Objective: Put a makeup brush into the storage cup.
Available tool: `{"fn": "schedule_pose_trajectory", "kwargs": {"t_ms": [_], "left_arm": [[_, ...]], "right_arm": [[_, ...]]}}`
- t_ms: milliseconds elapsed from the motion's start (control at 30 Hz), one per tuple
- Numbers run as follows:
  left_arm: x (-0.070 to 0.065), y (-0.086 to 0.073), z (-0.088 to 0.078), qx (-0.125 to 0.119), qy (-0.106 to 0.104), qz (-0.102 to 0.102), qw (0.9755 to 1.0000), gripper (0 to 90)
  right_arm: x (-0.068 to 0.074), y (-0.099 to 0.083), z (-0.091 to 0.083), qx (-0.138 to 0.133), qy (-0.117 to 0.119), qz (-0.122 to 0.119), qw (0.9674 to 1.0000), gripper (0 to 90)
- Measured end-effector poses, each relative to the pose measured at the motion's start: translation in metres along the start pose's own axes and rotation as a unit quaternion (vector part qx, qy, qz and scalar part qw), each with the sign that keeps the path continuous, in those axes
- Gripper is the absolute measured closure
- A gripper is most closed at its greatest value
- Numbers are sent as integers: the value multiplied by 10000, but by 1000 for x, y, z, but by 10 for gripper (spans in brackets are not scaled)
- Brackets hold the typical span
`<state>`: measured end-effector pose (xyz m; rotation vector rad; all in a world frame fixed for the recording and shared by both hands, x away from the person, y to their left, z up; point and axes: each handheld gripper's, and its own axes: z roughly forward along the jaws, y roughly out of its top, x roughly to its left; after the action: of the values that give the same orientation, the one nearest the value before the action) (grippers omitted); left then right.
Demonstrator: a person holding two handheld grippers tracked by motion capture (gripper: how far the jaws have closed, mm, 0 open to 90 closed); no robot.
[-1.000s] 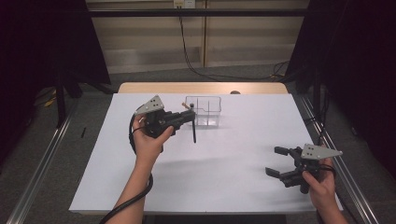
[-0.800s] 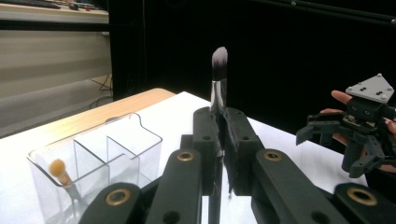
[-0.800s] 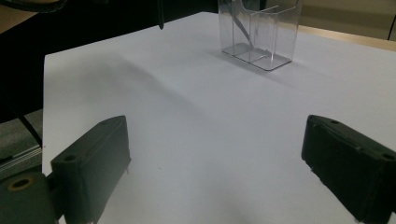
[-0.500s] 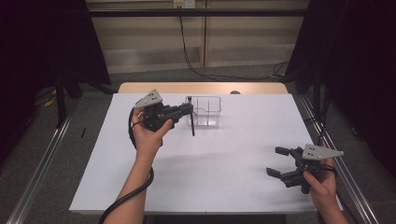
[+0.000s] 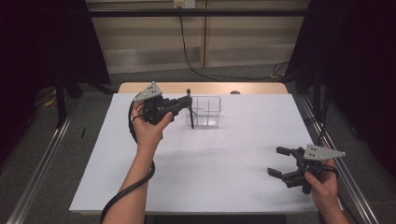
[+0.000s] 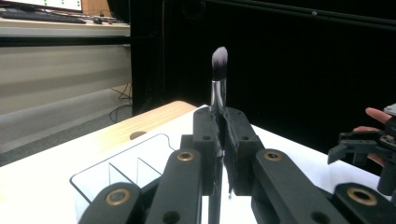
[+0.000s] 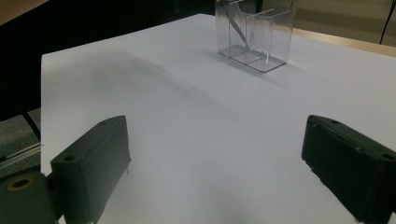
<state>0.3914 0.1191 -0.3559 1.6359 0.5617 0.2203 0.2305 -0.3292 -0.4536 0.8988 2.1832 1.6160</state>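
Observation:
My left gripper (image 5: 187, 103) is shut on a slim makeup brush (image 5: 191, 117) and holds it upright above the table. In the left gripper view the brush's dark, pale-tipped bristles (image 6: 219, 58) rise above the pressed-together jaws of the left gripper (image 6: 222, 119). The brush hangs right at the left wall of a clear plastic organizer (image 5: 208, 112); I cannot tell whether it is inside or beside it. My right gripper (image 5: 279, 161) rests low near the table's right front corner. It stands open, with nothing between its jaws in the right gripper view (image 7: 217, 135).
The white table top (image 5: 210, 163) lies bare between the two hands. A wooden strip (image 5: 210, 87) runs along its far edge. Metal rails (image 5: 42, 158) flank both sides. The organizer (image 7: 254, 35) has several open compartments.
My left gripper has lifted the brush slightly and drawn it a little toward the far left. The right gripper has stayed where it was.

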Motion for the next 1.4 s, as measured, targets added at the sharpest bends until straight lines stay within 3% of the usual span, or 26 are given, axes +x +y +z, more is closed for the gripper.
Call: {"fn": "schedule_pose_trajectory", "kwargs": {"t_ms": [867,1400], "left_arm": [[29,24,28,-227,450,145,9986,842],[43,24,45,-181,761,181,9968,842]], "right_arm": [[0,-3,-6,-36,-48,10,10000,74],[0,-3,-7,-41,-37,9,10000,74]]}}
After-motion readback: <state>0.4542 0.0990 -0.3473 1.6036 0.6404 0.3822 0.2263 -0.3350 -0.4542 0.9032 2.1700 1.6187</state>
